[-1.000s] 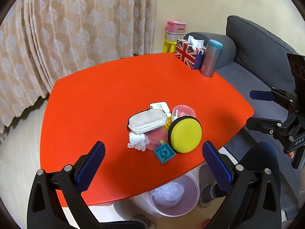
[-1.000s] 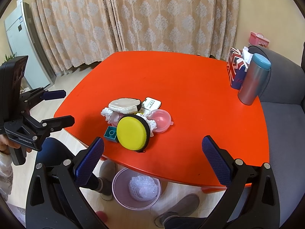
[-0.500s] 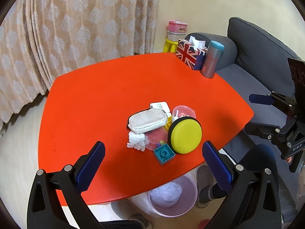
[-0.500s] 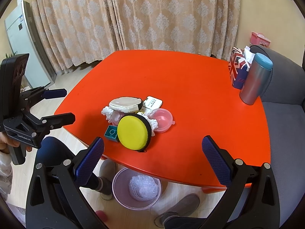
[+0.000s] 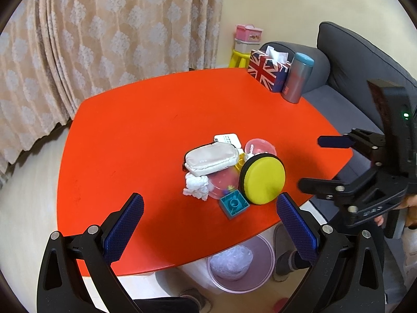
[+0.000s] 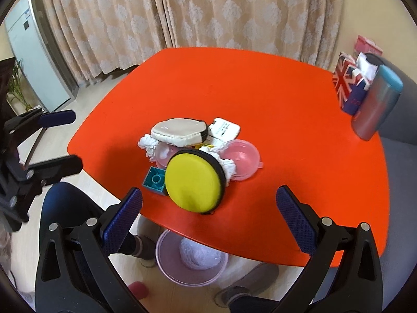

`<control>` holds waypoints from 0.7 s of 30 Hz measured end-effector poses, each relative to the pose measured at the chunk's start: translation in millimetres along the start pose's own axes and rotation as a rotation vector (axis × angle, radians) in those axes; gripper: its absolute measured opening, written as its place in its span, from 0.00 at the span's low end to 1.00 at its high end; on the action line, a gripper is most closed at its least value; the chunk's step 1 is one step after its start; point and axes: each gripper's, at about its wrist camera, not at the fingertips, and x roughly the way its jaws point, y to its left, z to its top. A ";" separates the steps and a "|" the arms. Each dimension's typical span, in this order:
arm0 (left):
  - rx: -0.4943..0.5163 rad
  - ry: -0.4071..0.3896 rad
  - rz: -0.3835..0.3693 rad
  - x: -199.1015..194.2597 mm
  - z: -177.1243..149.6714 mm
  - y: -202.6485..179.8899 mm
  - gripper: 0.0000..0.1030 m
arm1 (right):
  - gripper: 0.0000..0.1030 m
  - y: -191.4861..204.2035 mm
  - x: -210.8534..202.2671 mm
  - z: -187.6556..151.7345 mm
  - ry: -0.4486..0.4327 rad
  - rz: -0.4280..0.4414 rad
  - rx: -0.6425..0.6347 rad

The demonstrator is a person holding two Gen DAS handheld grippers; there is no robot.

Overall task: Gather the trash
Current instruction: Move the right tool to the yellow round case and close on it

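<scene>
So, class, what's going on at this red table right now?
A person holds a claw in each hand above the red table. The left claw and right claw are both open and empty. A pile with a yellow round case and crumpled tissue lies untouched; a pink bin waits below.

free: wide bare orange table [image 5: 135, 135] on my left and far side of the pile, I can pass there | blocked: yellow round case [image 5: 263, 180] and teal brick [image 5: 233, 204] stand at the near edge of pile | far right corner: flag tissue box [image 5: 268, 73], tumbler [image 5: 298, 79] | floor: pink bin [image 6: 191, 260] under near edge, feet beside
</scene>
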 end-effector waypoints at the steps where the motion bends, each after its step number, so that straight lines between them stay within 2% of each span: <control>1: -0.001 0.002 0.001 0.3 -0.8 0.8 0.95 | 0.97 1.5 4.5 1.4 0.006 0.001 0.008; 9: -0.011 0.008 0.006 1.8 -5.7 6.1 0.95 | 0.97 5.8 40.0 8.4 0.070 -0.031 0.085; 18: -0.026 0.011 0.004 5.0 -9.5 10.1 0.95 | 0.97 5.7 64.3 10.1 0.093 -0.071 0.157; 19: -0.028 0.011 0.002 5.4 -10.1 10.7 0.95 | 0.95 5.8 65.5 10.1 0.092 -0.064 0.156; 21: -0.030 0.013 0.001 5.9 -11.1 10.5 0.95 | 0.78 7.2 68.3 9.4 0.101 -0.067 0.150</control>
